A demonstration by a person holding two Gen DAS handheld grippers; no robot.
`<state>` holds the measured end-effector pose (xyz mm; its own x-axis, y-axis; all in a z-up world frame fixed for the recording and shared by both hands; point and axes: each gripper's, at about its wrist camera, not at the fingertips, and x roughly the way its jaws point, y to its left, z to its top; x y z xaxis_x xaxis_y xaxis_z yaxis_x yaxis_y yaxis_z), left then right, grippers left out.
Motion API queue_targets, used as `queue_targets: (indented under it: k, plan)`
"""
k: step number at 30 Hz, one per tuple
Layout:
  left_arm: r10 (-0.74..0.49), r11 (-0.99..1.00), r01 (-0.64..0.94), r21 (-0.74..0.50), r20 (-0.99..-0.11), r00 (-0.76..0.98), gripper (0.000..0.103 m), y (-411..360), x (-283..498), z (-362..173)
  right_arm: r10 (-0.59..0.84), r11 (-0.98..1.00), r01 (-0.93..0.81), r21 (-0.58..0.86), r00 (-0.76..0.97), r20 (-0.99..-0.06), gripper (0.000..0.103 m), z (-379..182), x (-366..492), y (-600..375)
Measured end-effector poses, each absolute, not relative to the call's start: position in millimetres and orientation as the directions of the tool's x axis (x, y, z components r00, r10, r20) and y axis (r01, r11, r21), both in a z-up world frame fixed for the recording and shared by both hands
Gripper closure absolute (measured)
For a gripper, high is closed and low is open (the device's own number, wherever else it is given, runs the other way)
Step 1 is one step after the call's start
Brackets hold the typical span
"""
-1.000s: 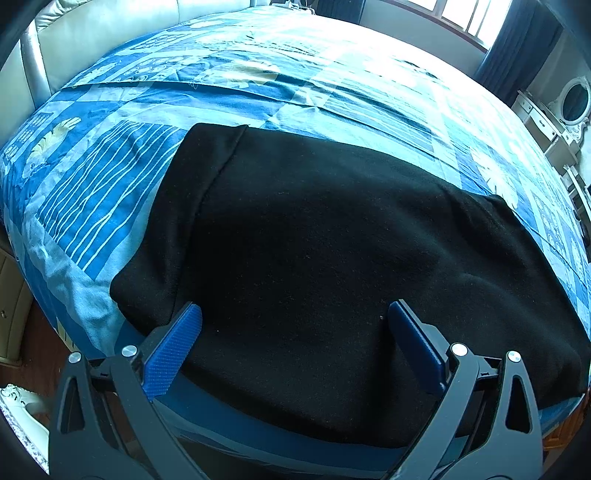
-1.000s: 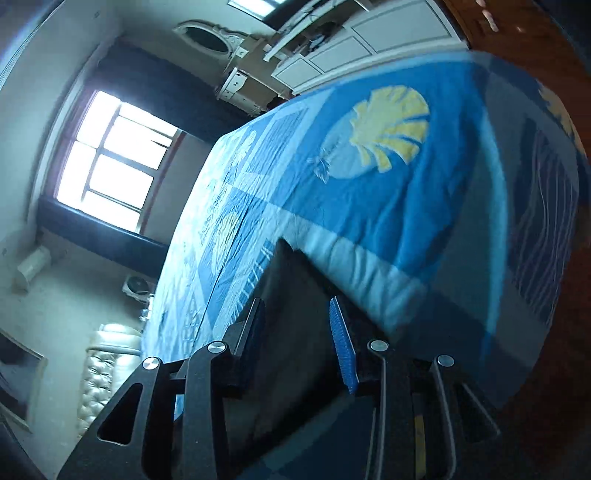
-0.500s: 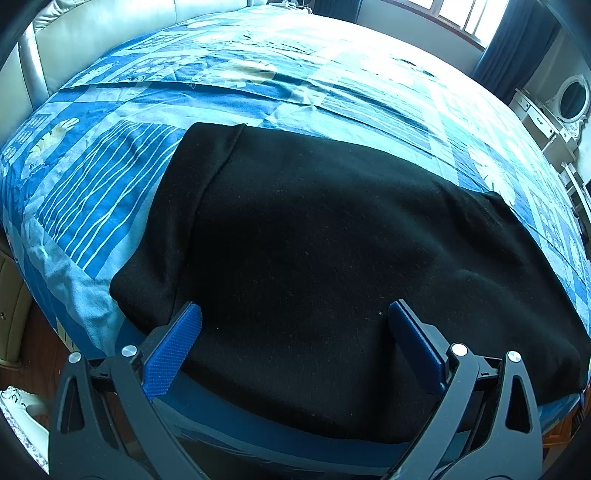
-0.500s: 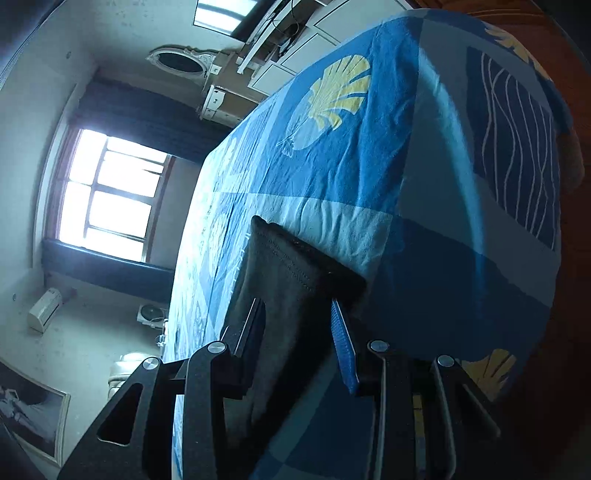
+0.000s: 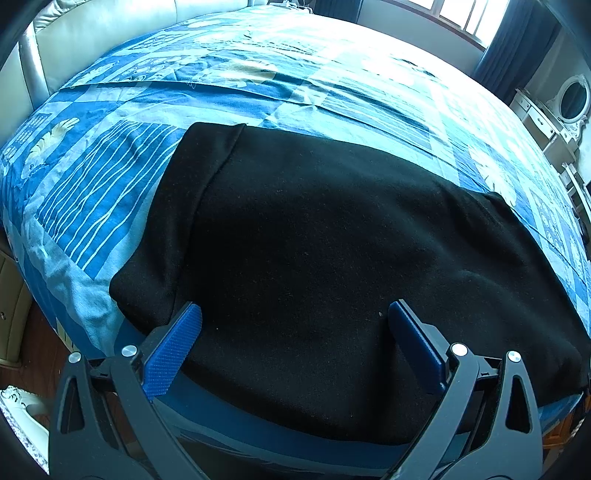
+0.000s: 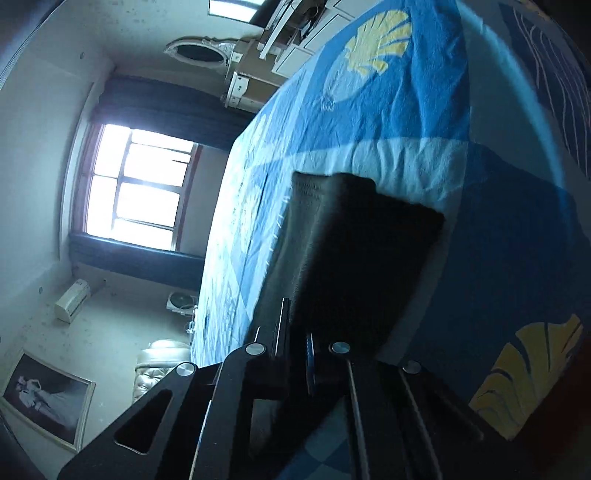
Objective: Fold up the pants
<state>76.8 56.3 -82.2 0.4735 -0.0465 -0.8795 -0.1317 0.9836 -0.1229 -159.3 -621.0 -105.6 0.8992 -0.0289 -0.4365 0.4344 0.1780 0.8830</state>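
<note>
Black pants (image 5: 314, 258) lie flat across the near side of a bed with a blue patterned cover (image 5: 258, 85). The waistband end is at the left. My left gripper (image 5: 293, 325) is open, its blue pads spread wide just above the pants' near edge, holding nothing. In the right wrist view, my right gripper (image 6: 297, 339) is shut on the hem end of the pants (image 6: 354, 251), which lies at the bed's corner. The view is rolled sideways.
A padded headboard (image 5: 92, 33) stands at the far left of the bed. A window (image 6: 136, 188), dark curtains and a white dresser with an oval mirror (image 5: 569, 99) line the far wall. Wooden floor (image 5: 40, 332) lies below the bed's near edge.
My right gripper has closed its jaws on the pants' end, and its view has rolled and moved closer. My left gripper has stayed nearly still and open.
</note>
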Motion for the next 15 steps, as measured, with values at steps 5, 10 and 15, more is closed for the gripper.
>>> queue_targets:
  k: [5,10,15]
  plan:
    - [-0.053,0.984,-0.126,-0.127,-0.881,0.471,0.002,57,78,-83,-0.045,0.212,0.521,0.827,0.850,-0.525,0.097,-109,-158,-631]
    - [-0.049,0.983,-0.131,-0.126,-0.877,0.478,0.002,56,76,-83,-0.010,0.090,0.468,0.879,0.883,-0.469,0.090,-132,-165,-622]
    - [-0.049,0.983,-0.131,-0.126,-0.877,0.478,0.002,55,76,-83,0.068,0.161,0.407,0.899,0.904,-0.421,0.061,-113,-146,-590]
